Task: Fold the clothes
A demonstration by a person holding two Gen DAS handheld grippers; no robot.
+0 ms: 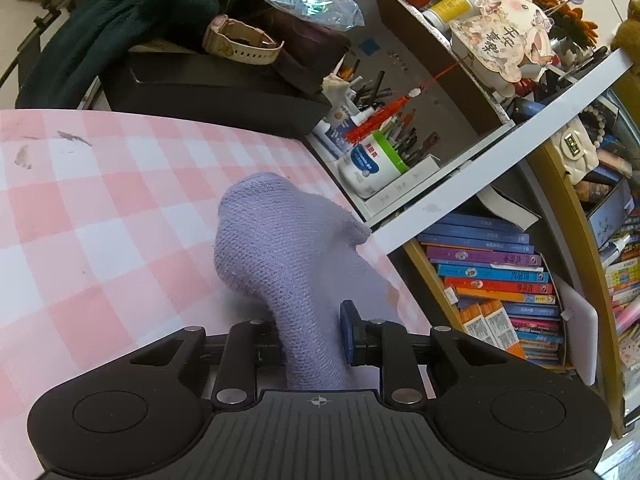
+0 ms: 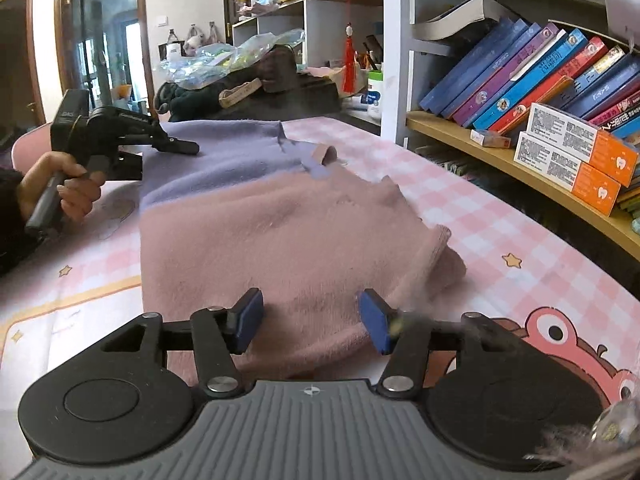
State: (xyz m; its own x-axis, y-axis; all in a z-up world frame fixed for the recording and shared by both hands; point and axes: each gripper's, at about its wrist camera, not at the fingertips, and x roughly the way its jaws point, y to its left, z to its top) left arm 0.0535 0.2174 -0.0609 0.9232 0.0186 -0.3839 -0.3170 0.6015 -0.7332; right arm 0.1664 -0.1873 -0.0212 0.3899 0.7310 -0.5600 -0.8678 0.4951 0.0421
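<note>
A knit sweater, lilac on top and dusty pink below (image 2: pixel 280 232), lies on the pink checked table (image 2: pixel 480 216). My left gripper (image 1: pixel 312 340) is shut on a bunched lilac part of the sweater (image 1: pixel 276 248) and holds it up off the table. It also shows in the right wrist view (image 2: pixel 176 146) at the sweater's far left lilac edge, held by a hand. My right gripper (image 2: pixel 312 320) is open, its blue pads (image 2: pixel 372 320) on either side of the pink hem near me, with nothing in them.
A shelf unit with books (image 2: pixel 520 72), boxes (image 2: pixel 576 160) and a lotion bottle (image 1: pixel 368 164) runs along the table's right edge. A black box with dark cloth, a watch and plastic bags (image 1: pixel 208 72) stands at the far end.
</note>
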